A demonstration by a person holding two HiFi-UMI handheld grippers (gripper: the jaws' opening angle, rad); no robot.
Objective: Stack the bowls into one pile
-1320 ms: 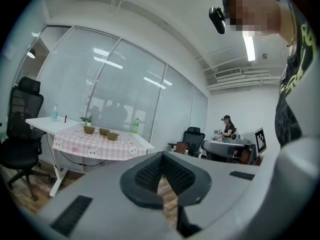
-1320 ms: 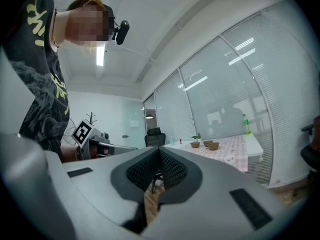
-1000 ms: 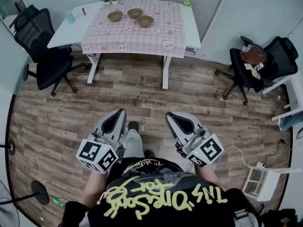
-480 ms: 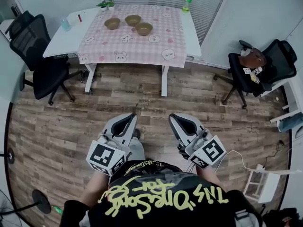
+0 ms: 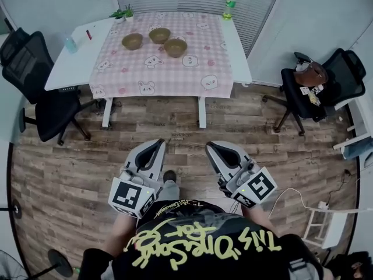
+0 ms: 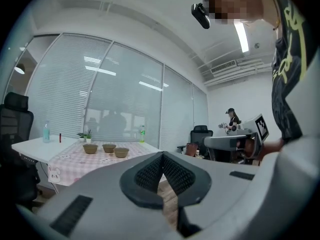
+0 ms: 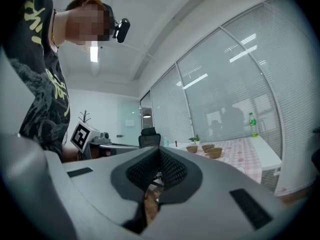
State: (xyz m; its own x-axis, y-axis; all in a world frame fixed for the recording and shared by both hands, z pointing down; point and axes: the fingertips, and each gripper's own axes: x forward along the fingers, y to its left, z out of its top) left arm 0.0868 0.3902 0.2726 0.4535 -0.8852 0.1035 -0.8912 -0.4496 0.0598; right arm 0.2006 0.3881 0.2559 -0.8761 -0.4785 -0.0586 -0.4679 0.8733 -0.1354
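Bowls, three close together, sit toward the far edge of the worktop on a pink cloth. Open wooden floor separates its near edge from the left tool and right tool, both pinched closed and empty.

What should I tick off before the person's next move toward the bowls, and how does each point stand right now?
1. The left bowl, back bowl and right bowl sit upright on the table, none nested: ok.
2. The left gripper carries nothing, jaws together: ok.
3. The right gripper carries nothing, jaws together: ok.
4. Jaws opened for a grasp: not ok, both are shut.
5. Bowls within reach: not ok; the table stands well across the wooden floor from both grippers.
6. Bowls empty inside: cannot tell, too small.
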